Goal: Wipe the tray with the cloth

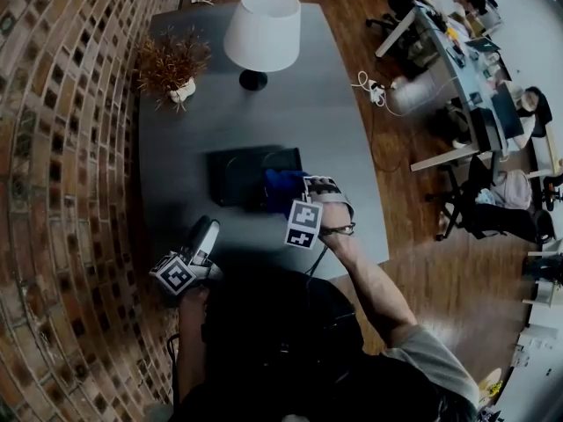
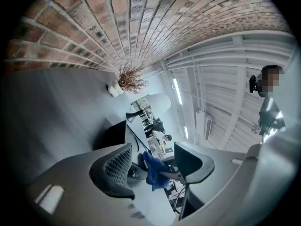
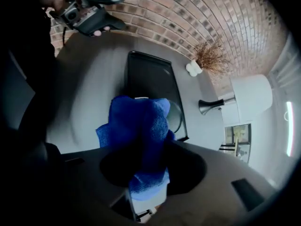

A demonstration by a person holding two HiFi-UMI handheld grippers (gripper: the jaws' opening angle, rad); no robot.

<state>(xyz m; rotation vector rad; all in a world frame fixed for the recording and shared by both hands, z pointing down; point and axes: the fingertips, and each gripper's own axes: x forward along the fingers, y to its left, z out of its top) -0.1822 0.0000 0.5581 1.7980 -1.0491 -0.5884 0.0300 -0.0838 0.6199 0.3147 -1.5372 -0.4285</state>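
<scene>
At the far left of the head view a brick wall [image 1: 62,148] is seen, and beside it, in the upper left of the frame, a dried plant [image 1: 173,64] in a white pot stands on the grey table [image 1: 343,148]. Lower left, the left gripper [image 1: 208,229] is held over the table's near edge, well apart from the tray. In the left gripper view its jaws are seen standing apart, with nothing gripped; only the distant blue cloth [image 2: 154,171] shows through the gap.

Toward the middle, the dark tray [image 1: 236,176] lies flat on the table, and above it in the frame a white-shaded lamp [image 1: 261,32] is set.

Just right of centre, the cloth is bunched over the tray's right end, and the right gripper [image 1: 288,193] is clamped on it. In the right gripper view the jaws are seen closed narrowly on the cloth's folds, the bundle hanging before the tray's near end. Whether cloth and tray touch cannot be told.

At the far right, office desks and chairs [image 1: 475,104] are seen on a wooden floor.
</scene>
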